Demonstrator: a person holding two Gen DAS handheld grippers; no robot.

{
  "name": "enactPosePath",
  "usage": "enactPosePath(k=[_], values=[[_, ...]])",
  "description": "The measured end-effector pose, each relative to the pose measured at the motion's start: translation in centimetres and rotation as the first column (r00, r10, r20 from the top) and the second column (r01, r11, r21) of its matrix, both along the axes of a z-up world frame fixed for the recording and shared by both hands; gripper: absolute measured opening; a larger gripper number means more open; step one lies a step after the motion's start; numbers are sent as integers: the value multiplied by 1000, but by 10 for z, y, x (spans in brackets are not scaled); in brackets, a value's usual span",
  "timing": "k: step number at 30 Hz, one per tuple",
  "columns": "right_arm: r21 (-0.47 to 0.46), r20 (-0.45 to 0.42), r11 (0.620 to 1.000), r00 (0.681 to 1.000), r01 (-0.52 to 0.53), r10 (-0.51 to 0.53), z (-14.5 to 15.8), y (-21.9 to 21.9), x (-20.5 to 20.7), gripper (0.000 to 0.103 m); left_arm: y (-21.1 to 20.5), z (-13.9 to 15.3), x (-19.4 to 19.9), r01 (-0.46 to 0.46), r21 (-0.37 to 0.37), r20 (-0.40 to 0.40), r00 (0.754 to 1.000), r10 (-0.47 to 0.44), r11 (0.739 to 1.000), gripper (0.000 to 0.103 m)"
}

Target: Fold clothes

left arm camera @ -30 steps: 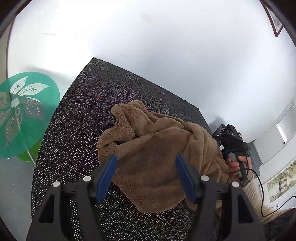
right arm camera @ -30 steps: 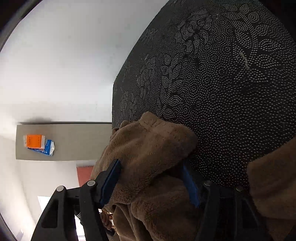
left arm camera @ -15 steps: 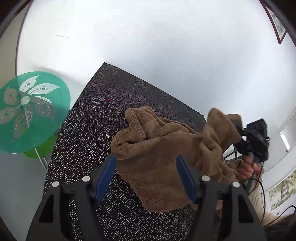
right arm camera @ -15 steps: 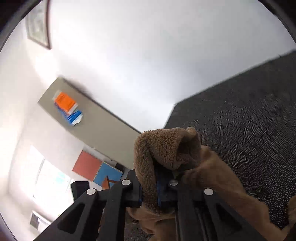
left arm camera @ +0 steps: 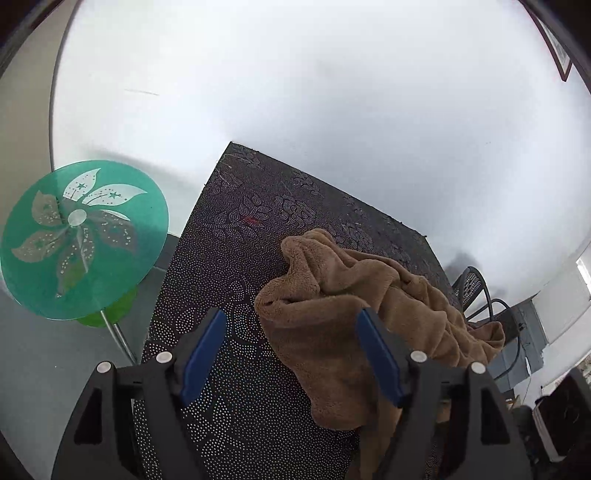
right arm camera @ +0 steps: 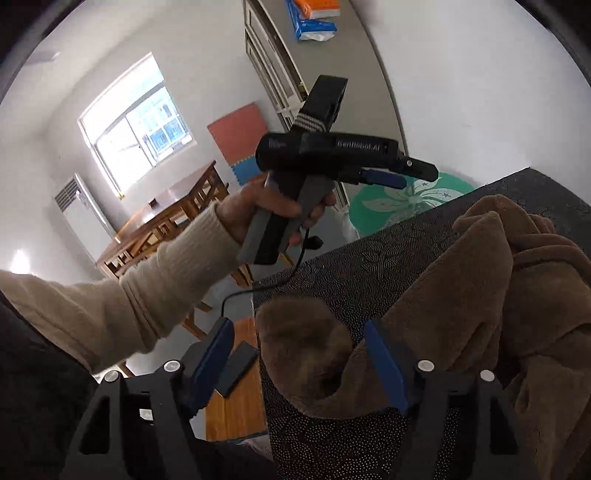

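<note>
Brown fleece garment (left arm camera: 369, 317) now lying loose in a rumpled heap on the dark dotted tabletop (left arm camera: 236, 280), no longer pinched at its right-hand end as half a second ago. Right tool (right arm camera: 297, 360) swung round and off the cloth since then, blue pads spread and opening further, only a limp lobe of fleece lying on the tabletop between them, no pad pressing on it. Left tool (left arm camera: 291, 350) low at the near edge of the heap, jaws wide and opening too, the fleece edge showing between the pads but not gripped; little change of place against a second ago, the heap merely shifted toward the right side of its view. Seen from the right wrist, left tool again out in front, held by a hand (right arm camera: 275, 210) in a beige ribbed sleeve (right arm camera: 155, 280), a thin black cable trailing below. Judged from this: a lift or shake just let go, nothing flattened or folded yet, so the task near its start, with an edge or corner to be found next. Writing: pale lettering along the body of the left tool, apparently "GenRobot.AI", partly blurred. Green round glass side table (left arm camera: 83, 240) with a white five-petal flower emblem, no text. Orange and blue packs (right arm camera: 314, 14) on a cabinet, print too small to read.
</note>
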State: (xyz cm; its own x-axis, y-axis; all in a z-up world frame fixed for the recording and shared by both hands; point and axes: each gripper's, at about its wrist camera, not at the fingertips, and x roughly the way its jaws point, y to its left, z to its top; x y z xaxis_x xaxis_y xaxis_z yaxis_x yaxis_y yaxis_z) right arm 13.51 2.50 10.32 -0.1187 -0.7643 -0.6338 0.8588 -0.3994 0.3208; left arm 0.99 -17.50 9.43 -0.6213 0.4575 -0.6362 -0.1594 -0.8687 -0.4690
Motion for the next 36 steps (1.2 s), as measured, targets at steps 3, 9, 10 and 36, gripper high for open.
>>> enactPosePath(k=[3, 9, 10, 36], values=[[15, 18, 1000, 1000, -1, 1, -16, 4, 7, 76, 0, -2, -19, -10, -13, 13, 1000, 10, 1000, 79], [-70, 44, 993, 994, 99, -96, -15, 40, 0, 76, 15, -25, -79, 47, 1, 83, 995, -47, 999, 79], [-90, 47, 989, 993, 113, -109, -14, 47, -1, 76, 20, -32, -90, 70, 6, 97, 993, -71, 997, 79], [40, 101, 771, 765, 635, -636, -11, 269, -167, 76, 110, -97, -129, 372, 3, 246, 899, -362, 928, 36]])
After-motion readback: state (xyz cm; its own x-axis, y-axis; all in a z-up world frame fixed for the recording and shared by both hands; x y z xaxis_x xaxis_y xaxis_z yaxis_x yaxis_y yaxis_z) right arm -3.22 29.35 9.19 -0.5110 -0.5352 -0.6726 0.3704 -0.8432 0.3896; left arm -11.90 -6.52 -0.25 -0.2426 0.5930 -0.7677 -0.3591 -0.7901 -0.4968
